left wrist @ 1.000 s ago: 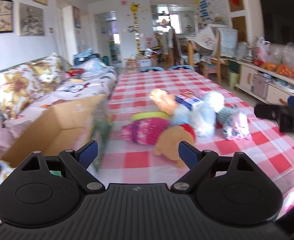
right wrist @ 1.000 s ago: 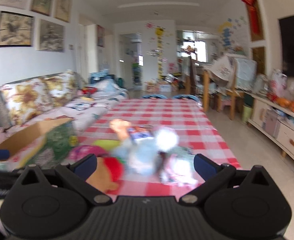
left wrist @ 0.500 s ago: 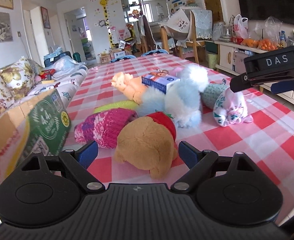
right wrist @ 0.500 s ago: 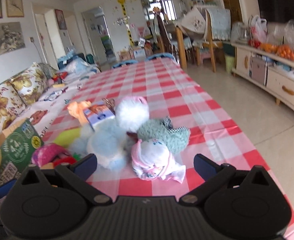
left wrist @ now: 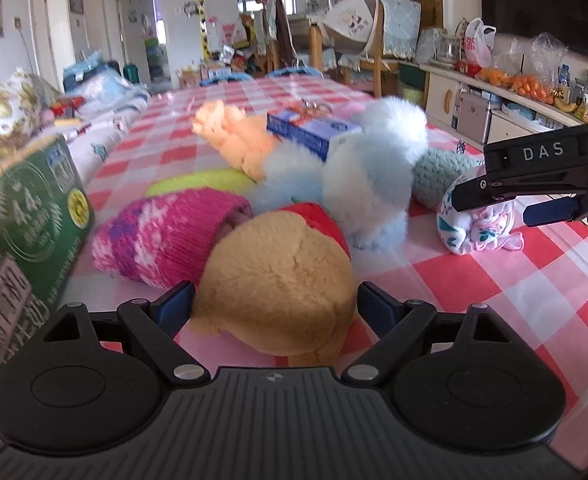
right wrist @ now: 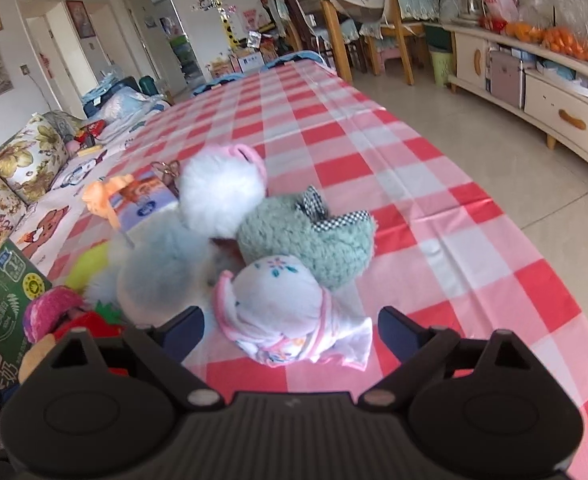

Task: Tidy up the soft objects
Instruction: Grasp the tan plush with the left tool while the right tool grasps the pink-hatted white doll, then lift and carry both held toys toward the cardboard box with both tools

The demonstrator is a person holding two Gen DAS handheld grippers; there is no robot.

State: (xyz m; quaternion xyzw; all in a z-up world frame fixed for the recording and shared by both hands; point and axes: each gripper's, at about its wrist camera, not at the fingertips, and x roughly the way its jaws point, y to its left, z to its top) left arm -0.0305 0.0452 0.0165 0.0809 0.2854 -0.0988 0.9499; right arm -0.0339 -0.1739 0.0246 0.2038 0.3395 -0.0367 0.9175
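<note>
checked tablecloth (right wrist: pixel 374 128), left gripper (left wrist: pixel 274 308) spread wide around tan plush (left wrist: pixel 274 280), right gripper (right wrist: pixel 290 326) closing around white floral bundle (right wrist: pixel 278 300)

left tool (left wrist: pixel 276 306) now astride tan plush (left wrist: pixel 278 280), right tool (right wrist: pixel 290 330) closing around white bundle (right wrist: pixel 282 312)

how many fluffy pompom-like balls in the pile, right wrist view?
2. White pompom sits at the back beside the tissue box; pale blue pompom lies in front of it, left of the floral cloth bundle. Others may be buried.
</note>
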